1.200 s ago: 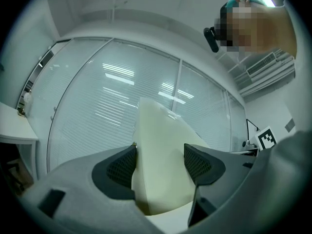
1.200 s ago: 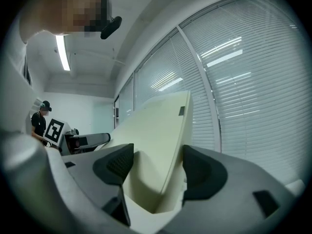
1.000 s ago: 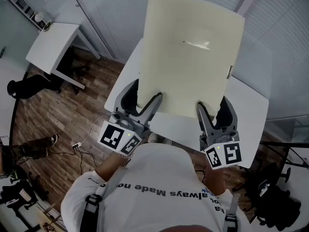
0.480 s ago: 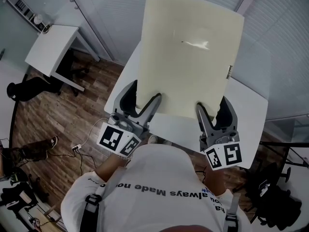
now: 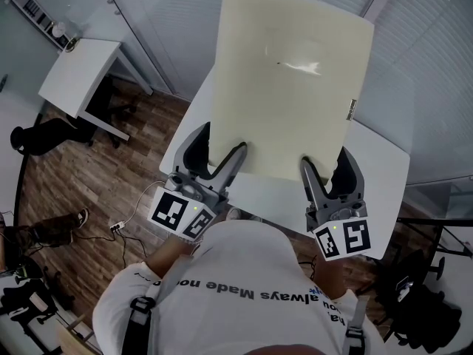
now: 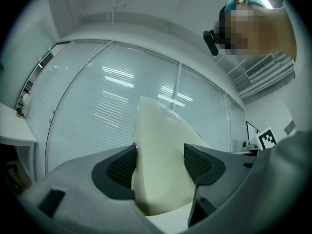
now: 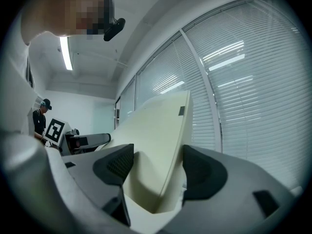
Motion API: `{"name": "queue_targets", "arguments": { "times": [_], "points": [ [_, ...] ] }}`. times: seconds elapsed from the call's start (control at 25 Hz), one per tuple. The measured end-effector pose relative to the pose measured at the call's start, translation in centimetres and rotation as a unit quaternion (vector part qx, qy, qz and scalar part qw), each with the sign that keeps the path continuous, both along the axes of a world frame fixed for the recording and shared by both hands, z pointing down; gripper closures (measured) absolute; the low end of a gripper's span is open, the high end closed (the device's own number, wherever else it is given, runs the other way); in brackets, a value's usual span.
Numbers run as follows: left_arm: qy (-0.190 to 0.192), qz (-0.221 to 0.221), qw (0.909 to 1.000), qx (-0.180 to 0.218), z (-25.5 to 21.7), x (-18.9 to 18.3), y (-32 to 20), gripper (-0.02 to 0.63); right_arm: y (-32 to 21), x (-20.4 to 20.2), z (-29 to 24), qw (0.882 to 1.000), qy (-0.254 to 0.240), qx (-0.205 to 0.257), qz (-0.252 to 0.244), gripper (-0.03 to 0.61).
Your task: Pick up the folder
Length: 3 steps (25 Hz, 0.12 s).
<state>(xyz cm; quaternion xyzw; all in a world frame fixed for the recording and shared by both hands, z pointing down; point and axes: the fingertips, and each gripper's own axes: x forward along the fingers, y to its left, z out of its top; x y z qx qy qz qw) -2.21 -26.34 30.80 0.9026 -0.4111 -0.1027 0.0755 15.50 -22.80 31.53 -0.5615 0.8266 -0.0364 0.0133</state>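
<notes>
Your left claw (image 5: 222, 140) and right claw (image 5: 325, 158) each pinch the cream folder (image 5: 288, 80) by its lower edge, mid-frame, raised above the white worktop (image 5: 382, 165).

Left gripper (image 5: 222, 142), right gripper (image 5: 326, 161) side by side, pointing forward; jaws clamped on folder (image 5: 288, 80)

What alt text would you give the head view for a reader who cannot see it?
Seen from above, a person holds a large cream folder by its near edge, the left gripper and right gripper each with jaws closed on it. A white table lies below, over wooden floor.
</notes>
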Motion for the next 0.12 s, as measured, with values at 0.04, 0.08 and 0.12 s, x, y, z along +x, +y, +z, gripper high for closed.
{"name": "queue_targets", "arguments": {
  "times": [0.04,0.08,0.12],
  "points": [
    [0.000,0.000,1.0000,0.000,-0.07,-0.04,0.04,0.305,0.02,-0.03,-0.08,1.000,0.000,0.000,0.000,0.265],
    [0.000,-0.001,1.0000,0.001,-0.13,-0.08,0.07,0.305,0.03,-0.07,-0.14,1.000,0.000,0.001,-0.001,0.265],
    [0.000,-0.002,1.0000,0.001,-0.20,-0.13,0.09,0.305,0.04,-0.11,-0.20,1.000,0.000,0.001,-0.001,0.265]
  ]
}}
